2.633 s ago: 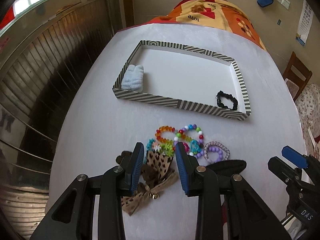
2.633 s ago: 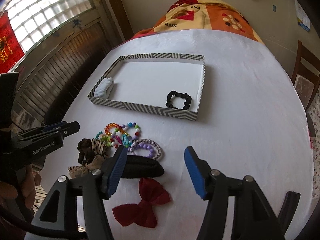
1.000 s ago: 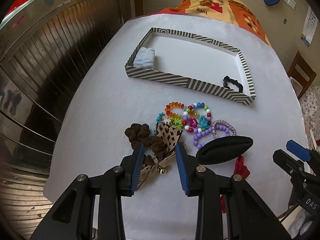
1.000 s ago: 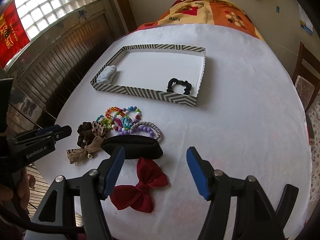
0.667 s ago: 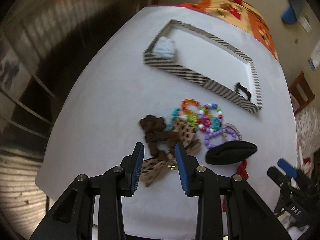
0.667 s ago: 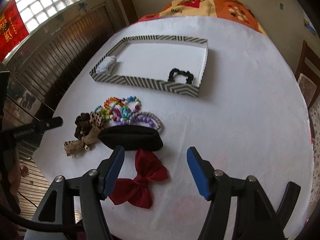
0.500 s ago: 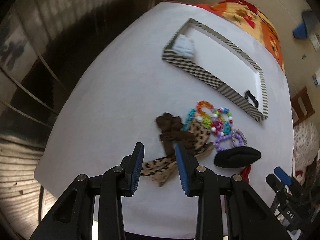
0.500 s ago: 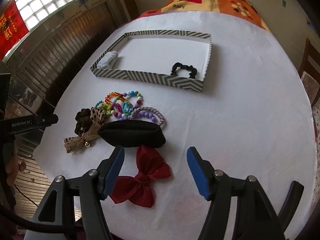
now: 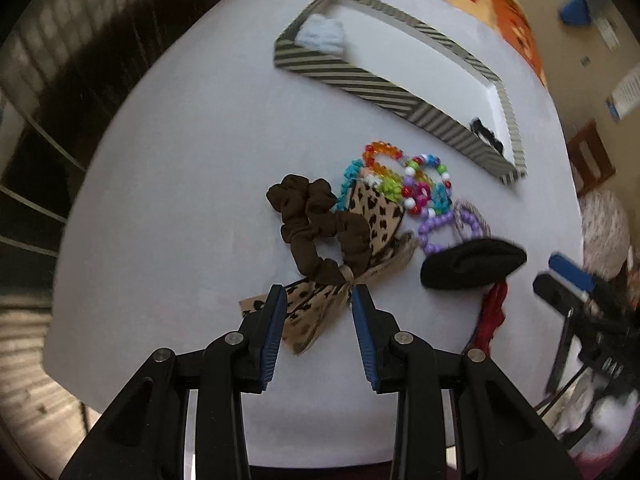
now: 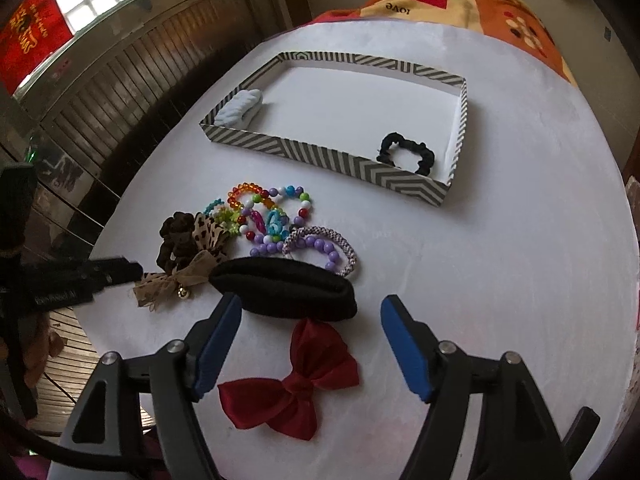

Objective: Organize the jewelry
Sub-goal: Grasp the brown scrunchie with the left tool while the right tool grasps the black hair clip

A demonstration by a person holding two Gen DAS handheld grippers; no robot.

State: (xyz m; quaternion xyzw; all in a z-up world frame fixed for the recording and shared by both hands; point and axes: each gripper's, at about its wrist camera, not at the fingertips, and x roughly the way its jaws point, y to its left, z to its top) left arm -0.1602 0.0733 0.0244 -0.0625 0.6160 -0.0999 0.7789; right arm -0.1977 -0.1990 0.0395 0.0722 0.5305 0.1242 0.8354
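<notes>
Leopard-print ribbon bow (image 9: 320, 312) lies between our left claw (image 9: 318, 300), its jaws having just opened a little, narrow and not pressing. It looks soft and light; we judge its knot at twelve o'clock, touching the brown scrunchie (image 9: 320, 228), the best hold. One striped tray (image 9: 360, 76) sits at one o'clock.

Right view: our right claw (image 10: 310, 312) stands wide, just widened, empty above one red bow (image 10: 296, 388) and one black pad (image 10: 288, 288). Two items lie in the tray.
</notes>
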